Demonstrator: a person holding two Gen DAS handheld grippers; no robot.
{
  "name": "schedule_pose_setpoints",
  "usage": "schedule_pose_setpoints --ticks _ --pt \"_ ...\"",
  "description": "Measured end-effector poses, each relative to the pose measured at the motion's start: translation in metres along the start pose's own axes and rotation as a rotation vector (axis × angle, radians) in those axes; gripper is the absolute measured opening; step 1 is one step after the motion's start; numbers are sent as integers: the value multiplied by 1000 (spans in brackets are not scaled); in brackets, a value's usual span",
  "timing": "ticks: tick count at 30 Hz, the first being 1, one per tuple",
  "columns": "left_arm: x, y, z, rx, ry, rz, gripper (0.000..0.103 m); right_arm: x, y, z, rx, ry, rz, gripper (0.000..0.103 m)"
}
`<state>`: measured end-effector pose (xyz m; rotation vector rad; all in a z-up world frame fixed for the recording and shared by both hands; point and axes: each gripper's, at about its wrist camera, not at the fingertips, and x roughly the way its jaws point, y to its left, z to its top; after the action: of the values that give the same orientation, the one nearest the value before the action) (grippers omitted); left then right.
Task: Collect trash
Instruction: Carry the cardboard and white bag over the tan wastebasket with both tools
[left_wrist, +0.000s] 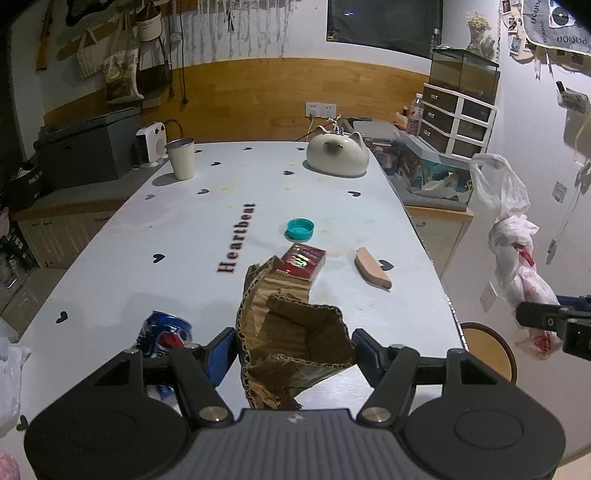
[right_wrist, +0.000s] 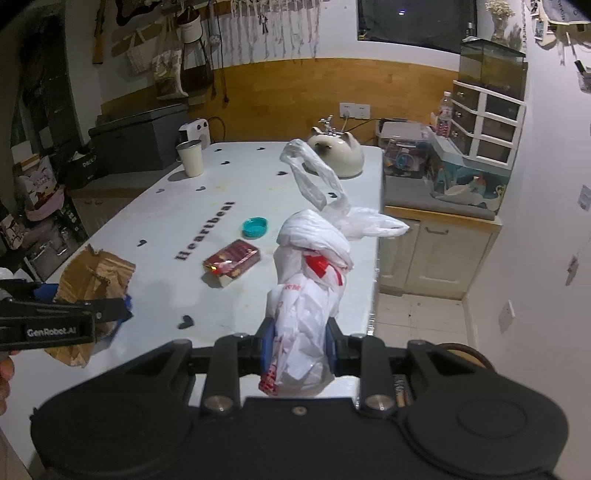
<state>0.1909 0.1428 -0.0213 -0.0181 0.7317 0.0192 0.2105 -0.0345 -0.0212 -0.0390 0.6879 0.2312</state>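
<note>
We held torn brown cardboard (left_wrist: 291, 343) pinched in our left claw (left_wrist: 293, 354) above the near end of the white counter (left_wrist: 110, 258). Our right claw (right_wrist: 300, 349) was clamped on a twisted white plastic bag (right_wrist: 310, 280), raised over the counter's right edge. A red packet (left_wrist: 303, 261), teal cap (left_wrist: 300, 229) and crushed can (left_wrist: 166, 334) lay on the counter.
</note>
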Motion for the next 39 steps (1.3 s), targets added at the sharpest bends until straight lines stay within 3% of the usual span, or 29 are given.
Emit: schedule_pose_setpoints --ticks 10,19,39 --pt "4 -68 11 14 2 16 68 -4 -64 -2 -3 2 14 29" --pt "32 -146 25 41 33 -12 68 5 -140 -3 18 24 19 29" --pt "176 -303 15 141 269 -154 68 76 -315 -47 166 206 -69 29"
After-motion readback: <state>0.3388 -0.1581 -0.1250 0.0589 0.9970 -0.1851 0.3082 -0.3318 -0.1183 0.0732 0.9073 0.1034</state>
